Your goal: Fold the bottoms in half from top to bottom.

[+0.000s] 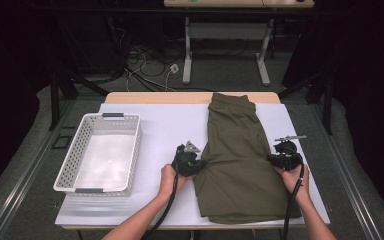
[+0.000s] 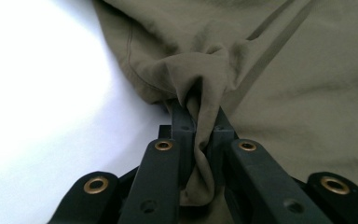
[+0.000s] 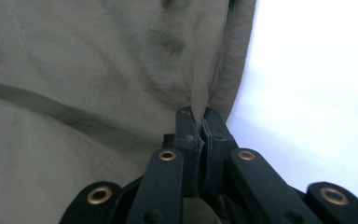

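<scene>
Olive green shorts point(image 1: 240, 155) lie folded lengthwise on the white table cover, running from the far edge toward the person. My left gripper point(image 1: 200, 163) pinches the shorts' left edge. In the left gripper view a bunched fold of the shorts point(image 2: 200, 93) is pressed between the black jaws of that gripper point(image 2: 200, 116), which stand shut on it. My right gripper point(image 1: 272, 159) holds the right edge. In the right gripper view a thin pleat of the shorts point(image 3: 200, 95) rises from the tight jaws of the right gripper point(image 3: 199, 116).
A white perforated basket point(image 1: 80, 155) stands empty on the left of the table. The white table cover point(image 1: 170, 125) shows bare between basket and shorts. Past the far edge, cables and the legs of another table point(image 1: 187, 55) are on the floor.
</scene>
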Action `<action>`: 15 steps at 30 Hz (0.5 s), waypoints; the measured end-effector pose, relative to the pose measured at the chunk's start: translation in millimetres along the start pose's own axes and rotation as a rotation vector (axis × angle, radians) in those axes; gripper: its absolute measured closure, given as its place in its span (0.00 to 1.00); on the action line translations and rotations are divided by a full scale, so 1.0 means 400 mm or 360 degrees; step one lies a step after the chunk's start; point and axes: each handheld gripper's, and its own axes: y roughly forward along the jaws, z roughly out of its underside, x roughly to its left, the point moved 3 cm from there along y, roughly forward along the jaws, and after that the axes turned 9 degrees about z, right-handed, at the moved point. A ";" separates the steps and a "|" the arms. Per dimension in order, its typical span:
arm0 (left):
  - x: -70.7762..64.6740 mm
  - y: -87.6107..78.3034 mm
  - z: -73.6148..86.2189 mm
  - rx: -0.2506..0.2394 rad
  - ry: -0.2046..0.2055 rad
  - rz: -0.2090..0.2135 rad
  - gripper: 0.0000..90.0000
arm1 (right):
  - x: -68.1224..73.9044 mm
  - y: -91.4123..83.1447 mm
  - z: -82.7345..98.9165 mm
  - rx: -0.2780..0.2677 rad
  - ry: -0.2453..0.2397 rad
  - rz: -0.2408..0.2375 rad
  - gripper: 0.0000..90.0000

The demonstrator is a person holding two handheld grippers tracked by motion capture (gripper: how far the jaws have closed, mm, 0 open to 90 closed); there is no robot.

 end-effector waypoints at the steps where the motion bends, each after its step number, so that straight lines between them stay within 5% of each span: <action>1: 0.002 -0.006 0.000 -0.0008 0.0000 -0.0003 0.95 | 0.003 0.000 0.000 0.0002 0.0014 -0.0006 0.97; 15: 0.033 -0.103 0.027 -0.0001 -0.0048 -0.0086 0.95 | 0.091 0.003 -0.015 -0.0003 -0.0068 -0.0121 0.97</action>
